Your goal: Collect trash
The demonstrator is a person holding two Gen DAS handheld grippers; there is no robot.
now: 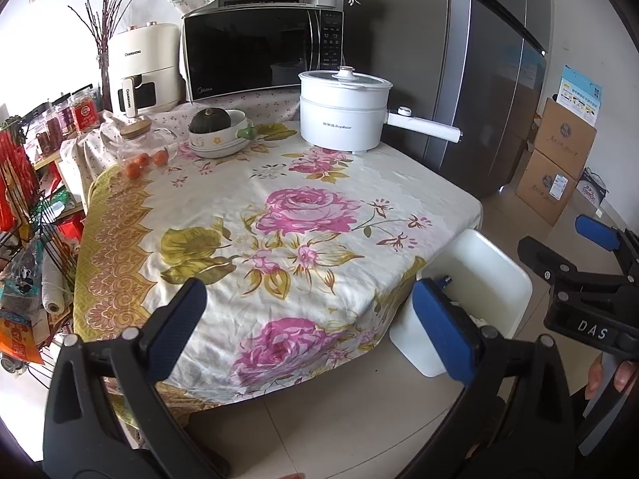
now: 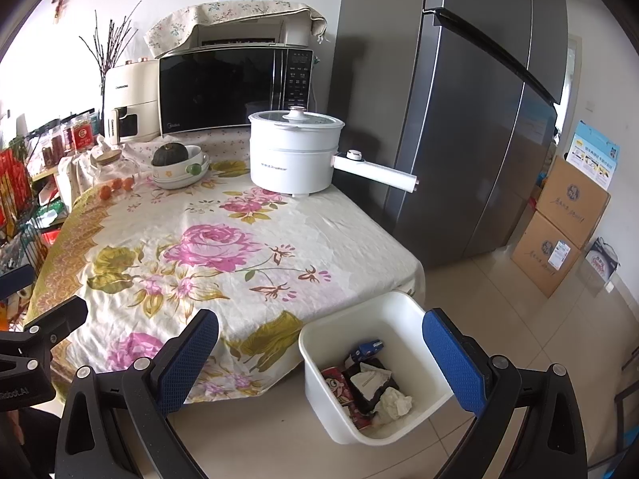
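A white plastic bin (image 2: 399,311) stands on the floor at the table's near right corner. Inside it lie a red snack wrapper (image 2: 339,387), crumpled white tissue (image 2: 393,403), dark packaging and a small blue carton (image 2: 367,349). In the left wrist view the same bin (image 1: 499,275) shows beside the table corner. My left gripper (image 1: 315,331) is open and empty, held over the front edge of the flowered tablecloth (image 1: 279,219). My right gripper (image 2: 331,353) is open and empty, spanning the bin's left rim from above; it also shows at the right (image 1: 575,247).
On the far table stand a white electric pot (image 2: 295,151), a bowl with a dark squash (image 2: 175,163), a glass jar and small oranges (image 2: 116,185). Behind are a microwave (image 2: 235,88) and air fryer. A grey fridge (image 2: 471,119) and cardboard boxes (image 2: 559,223) stand right; a wire rack left.
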